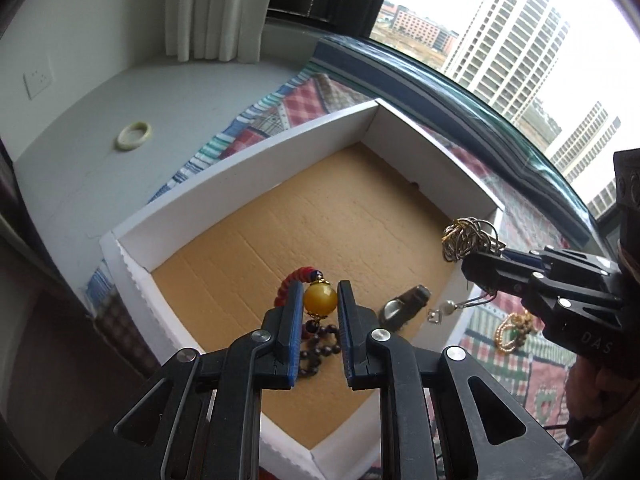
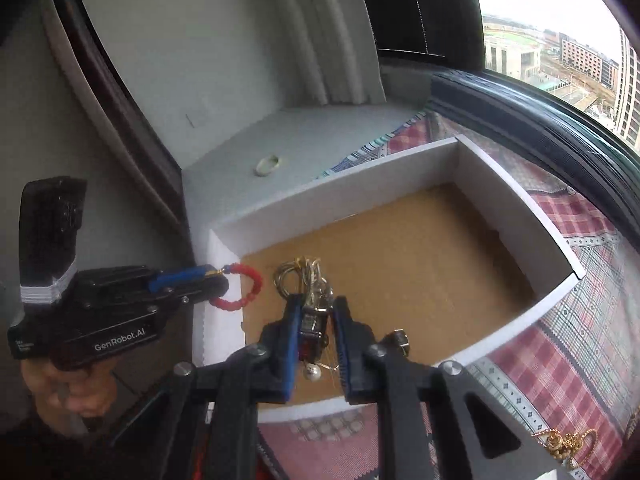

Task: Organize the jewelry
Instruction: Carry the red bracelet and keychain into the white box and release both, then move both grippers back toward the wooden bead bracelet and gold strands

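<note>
Midway: left tongs (image 1: 319,312) clamp the amber-and-red beaded bracelet (image 1: 319,300), right tongs (image 2: 316,330) clamp tangled wire-hoop jewelry (image 2: 298,278) over the white-walled cardboard box (image 1: 240,168); pale jade bangle (image 1: 134,135) at ten o'clock and gold chain (image 1: 514,330) at three o'clock remain outside.

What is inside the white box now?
The box shows a bare brown cardboard floor and a dark metal piece. Both grippers hold jewelry above it; the floor under the left gripper is partly hidden.

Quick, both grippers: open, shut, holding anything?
Left gripper: shut on the beaded bracelet, gripped at its yellow bead, over the box.
Right gripper: shut on a tangled bundle of jewelry.
</note>
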A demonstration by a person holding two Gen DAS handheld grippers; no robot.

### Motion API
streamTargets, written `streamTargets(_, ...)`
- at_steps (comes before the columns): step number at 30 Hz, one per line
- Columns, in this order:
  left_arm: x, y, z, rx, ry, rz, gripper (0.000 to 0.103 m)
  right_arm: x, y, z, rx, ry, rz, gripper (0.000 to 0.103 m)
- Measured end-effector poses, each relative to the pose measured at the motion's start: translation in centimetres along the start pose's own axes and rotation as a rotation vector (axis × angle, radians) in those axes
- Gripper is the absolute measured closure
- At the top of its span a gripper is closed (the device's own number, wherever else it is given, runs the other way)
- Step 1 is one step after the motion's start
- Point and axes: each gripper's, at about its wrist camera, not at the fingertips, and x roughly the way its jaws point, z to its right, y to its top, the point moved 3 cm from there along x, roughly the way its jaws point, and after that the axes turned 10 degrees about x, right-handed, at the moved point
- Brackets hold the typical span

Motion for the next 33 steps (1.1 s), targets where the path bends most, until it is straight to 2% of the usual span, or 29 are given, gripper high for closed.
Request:
streamTargets(6,5.8,-0.2,-4.7,-0.08,0.032,-0.087,0.088,10.0,1.8,-1.5,0.018,-0.093,-0.132,0.087)
streamTargets(9,7.4,-0.4,-5.3,-0.077,0.061,-0.097,0.088,12.7,2.1,-1.3,0.02,-0.142,-0.163,0.086)
streamTargets(12,8.3,-0.4,-5.2,-0.058,0.091,-0.096,0.085,14.0,2.1,-1.3,0.027,-0.149,-0.177,0.084)
streamTargets(13,8.2,-0.4,-5.2,-0.062,0.104,-0.088,0.072,14.1,2.2,-1.5,0.018,-0.154,-0.164,0.083)
streamTargets(14,8.0,-0.3,-5.2,-0.066,0.12,-0.079,0.05,13.8,2.2,-1.5,0.004,-0.155,-0.145,0.078)
streamTargets(15,7.4,-0.3,-5.1,-0.069,0.134,-0.057,0.041,13.4,2.2,-1.6,-0.002,-0.157,-0.125,0.066)
streamTargets(16,6.6,-0.3,-4.9,-0.065,0.145,-0.027,0.035,12.8,2.2,-1.7,-0.002,-0.157,-0.105,0.06)
streamTargets(18,4.7,-0.4,-3.7,-0.035,0.149,0.024,0.034,10.8,2.1,-1.9,0.006,-0.142,-0.059,0.059)
streamTargets(20,2.5,-0.7,-2.0,-0.004,0.147,0.078,0.026,7.9,1.9,-2.2,-0.01,-0.148,0.01,0.055)
streamTargets(22,0.2,-1.5,0.3,0.041,0.133,0.132,0.017,4.2,1.1,-2.4,-0.036,-0.169,0.101,0.044)
streamTargets(24,-1.6,-2.6,3.0,0.09,0.108,0.173,0.012,0.6,-0.2,-2.2,-0.052,-0.198,0.176,0.037)
streamTargets(27,-3.3,-4.5,7.5,0.161,0.038,0.202,0.011,-4.5,-3.2,-0.7,-0.053,-0.252,0.246,0.03)
streamTargets(33,-3.6,-9.3,17.0,0.314,-0.097,0.195,0.009,-14.2,-10.6,5.5,0.024,-0.358,0.337,0.03)
